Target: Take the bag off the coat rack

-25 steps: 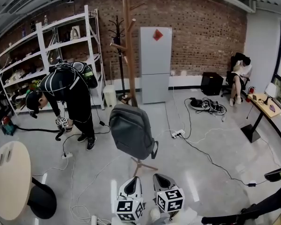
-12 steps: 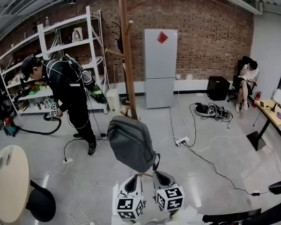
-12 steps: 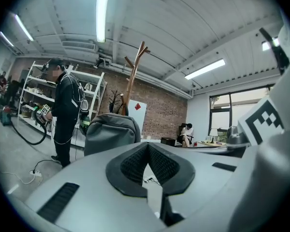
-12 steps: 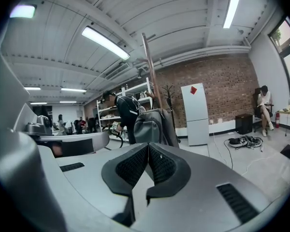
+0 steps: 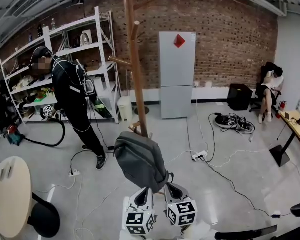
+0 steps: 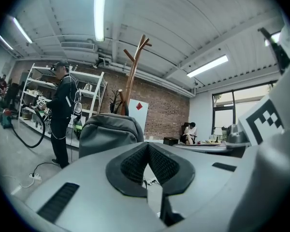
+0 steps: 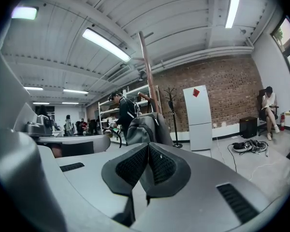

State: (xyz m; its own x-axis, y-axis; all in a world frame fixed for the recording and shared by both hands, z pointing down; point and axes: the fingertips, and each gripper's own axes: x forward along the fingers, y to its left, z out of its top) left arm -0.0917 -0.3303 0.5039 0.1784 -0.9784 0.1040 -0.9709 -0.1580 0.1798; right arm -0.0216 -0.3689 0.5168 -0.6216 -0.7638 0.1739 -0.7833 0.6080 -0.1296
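While my left gripper (image 5: 141,195) and right gripper (image 5: 173,190) sit closed, empty, near the bag (image 5: 140,159), I flag | risk: coat rack (image 5: 135,69) may tip | cause: bag snagging if I pull sideways.

A person in black clothing (image 5: 74,101) stands beside white metal shelving (image 5: 97,39) loaded with small items. A black hose (image 5: 42,141) curves over the floor near their feet. A white fridge (image 5: 176,79) with a red diamond sticker (image 5: 179,40) stands against the brick wall (image 5: 230,39). Right of it are a black cabinet (image 5: 239,96) and a seated person (image 5: 270,86). A cable tangle (image 5: 235,123) and a white power strip (image 5: 199,156) lie on the floor. A round beige table (image 5: 9,194) sits at lower left.
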